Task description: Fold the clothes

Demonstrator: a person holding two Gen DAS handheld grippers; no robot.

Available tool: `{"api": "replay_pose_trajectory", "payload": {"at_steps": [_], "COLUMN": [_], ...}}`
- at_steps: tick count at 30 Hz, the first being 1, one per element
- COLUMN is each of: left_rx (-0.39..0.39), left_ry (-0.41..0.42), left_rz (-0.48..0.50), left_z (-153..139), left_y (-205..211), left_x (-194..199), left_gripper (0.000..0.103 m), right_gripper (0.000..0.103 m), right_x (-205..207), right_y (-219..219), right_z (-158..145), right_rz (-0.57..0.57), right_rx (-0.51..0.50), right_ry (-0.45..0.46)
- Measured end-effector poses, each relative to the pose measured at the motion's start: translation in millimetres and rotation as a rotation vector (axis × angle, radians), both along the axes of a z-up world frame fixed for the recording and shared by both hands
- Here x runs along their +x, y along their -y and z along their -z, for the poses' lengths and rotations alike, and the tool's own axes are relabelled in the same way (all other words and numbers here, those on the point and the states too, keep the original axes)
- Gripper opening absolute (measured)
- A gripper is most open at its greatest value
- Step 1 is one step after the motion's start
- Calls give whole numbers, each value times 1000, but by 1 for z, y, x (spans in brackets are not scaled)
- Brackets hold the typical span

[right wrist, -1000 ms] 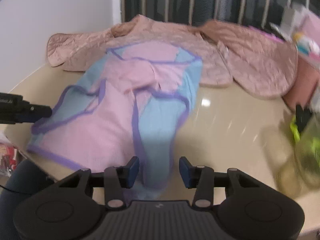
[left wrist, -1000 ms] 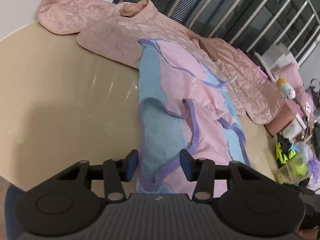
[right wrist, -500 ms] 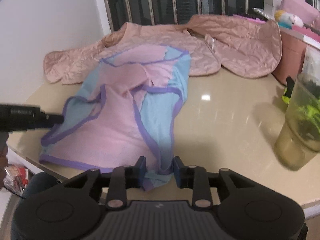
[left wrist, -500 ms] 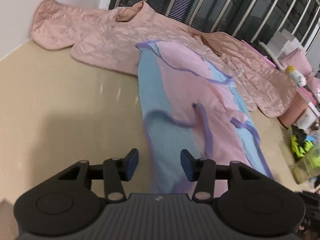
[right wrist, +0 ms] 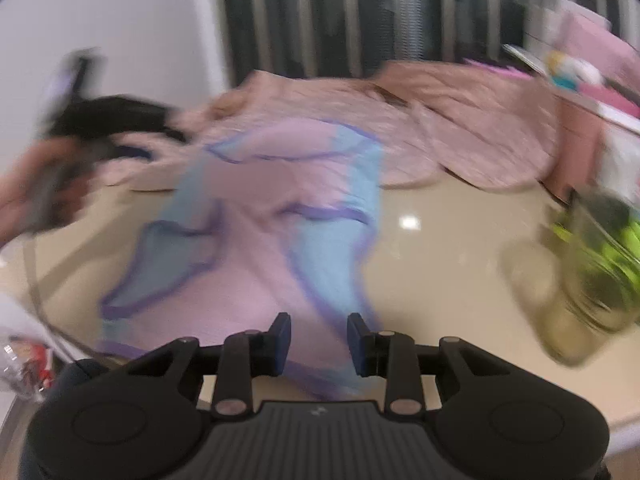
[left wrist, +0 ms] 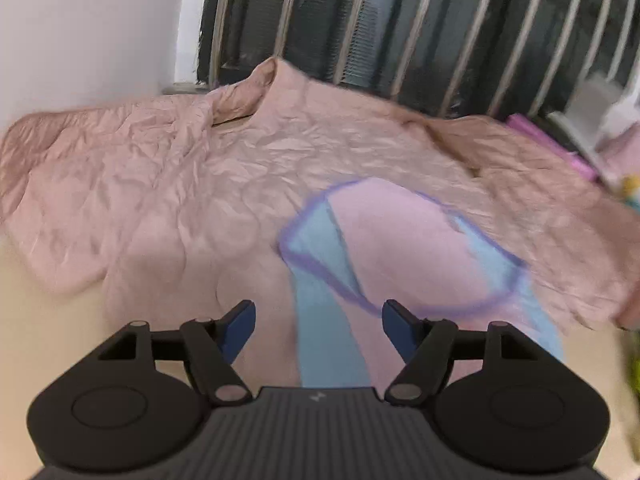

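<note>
Folding clothes beside a cup of green items

Both grippers have just been opening: left gripper (left wrist: 316, 330) wide, right gripper (right wrist: 319, 342) narrow, gripping nothing. Pink-and-blue garment (right wrist: 276, 216) reaches the table's (right wrist: 440, 248) near edge; yellowish cup (right wrist: 576, 280) holds blurred green items (right wrist: 612, 252).

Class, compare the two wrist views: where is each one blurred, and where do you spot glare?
Left wrist view: pink quilted jacket and far right edge smeared; gripper body sharp. Right wrist view: the left gripper streaks at left, green cup smeared, one bright glare spot on the table.
</note>
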State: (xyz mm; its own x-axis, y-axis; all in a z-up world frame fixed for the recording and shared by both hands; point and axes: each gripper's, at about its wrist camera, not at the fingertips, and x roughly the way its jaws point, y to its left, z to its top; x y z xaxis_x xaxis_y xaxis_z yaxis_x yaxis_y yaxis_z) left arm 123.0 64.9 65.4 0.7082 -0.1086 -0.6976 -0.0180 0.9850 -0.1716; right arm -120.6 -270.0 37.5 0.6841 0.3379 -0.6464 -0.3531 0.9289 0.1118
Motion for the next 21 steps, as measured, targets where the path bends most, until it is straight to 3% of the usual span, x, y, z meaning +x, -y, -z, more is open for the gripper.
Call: {"api": "replay_pose_trajectory", "payload": {"at_steps": [7,10,12,14,15,16,17,18,21], "left_rx": [53,24,8,45,67,96,117,107,75], "left_ry": [-98,-123,-127,-127,-133,-124,-115,-104,-88], "left_rz": [-34,-59,-42,-22,-17,-23,-27,-26,-57], "left_z": [21,26,28,32,35,36,37,37,38], "left_y": [-6,-9,-6,-1,2,4,6,5,-4], "left_x": [78,102,114,125,128,129,130,130,124], "left_gripper": [57,40,40,40,37,19,12,10,3], "right_gripper": [36,39,39,39,36,32,21,11,4], "right_x": [-1,3,4,2,2,1,0,-1,0], "right_y": [-94,-123,-134,-137,-138,-137,-137,-134,-122], "right_z": [4,13,20,22,22,22,22,21,21], "right_rz": [-230,-254,-250,-232,-223,-214,-204,-202,-205], "right_rx": [23,25,15,7,5,3,-6,-8,4], "right_ry": [14,-10,-29,-21,-18,-19,-17,-18,-31]}}
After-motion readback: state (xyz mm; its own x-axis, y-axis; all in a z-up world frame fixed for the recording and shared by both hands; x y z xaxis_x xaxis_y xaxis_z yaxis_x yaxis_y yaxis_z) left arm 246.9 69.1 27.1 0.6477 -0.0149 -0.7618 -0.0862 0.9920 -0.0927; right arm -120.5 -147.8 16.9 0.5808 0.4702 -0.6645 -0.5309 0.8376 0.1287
